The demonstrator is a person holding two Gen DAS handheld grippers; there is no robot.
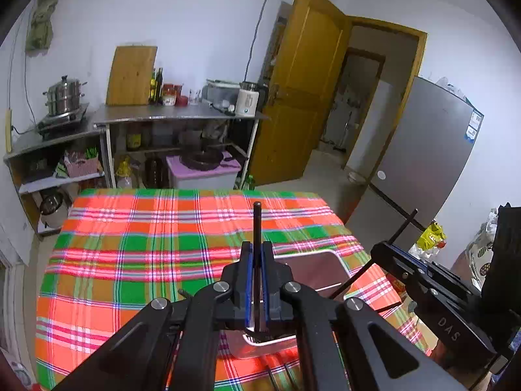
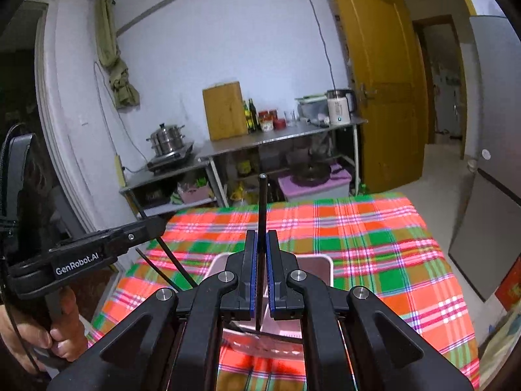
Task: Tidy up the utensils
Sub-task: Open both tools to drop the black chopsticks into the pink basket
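My left gripper (image 1: 257,254) is shut on a black chopstick (image 1: 257,224) that stands up between its blue pads, above a white rectangular tray (image 1: 338,260) on the plaid tablecloth. My right gripper (image 2: 261,244) is shut on another black chopstick (image 2: 262,202), also upright, over the same tray (image 2: 320,262). Each gripper shows in the other's view: the right one (image 1: 384,251) at the right, the left one (image 2: 156,224) at the left, each with its chopstick. More dark sticks (image 2: 159,272) lie slanted near the tray's left side.
The table (image 1: 130,244) has a red, green and orange plaid cloth. Behind it stand a steel counter (image 1: 182,115) with a steamer pot, bottles and a kettle, a yellow door (image 1: 302,91), and a grey fridge (image 1: 423,163) at the right.
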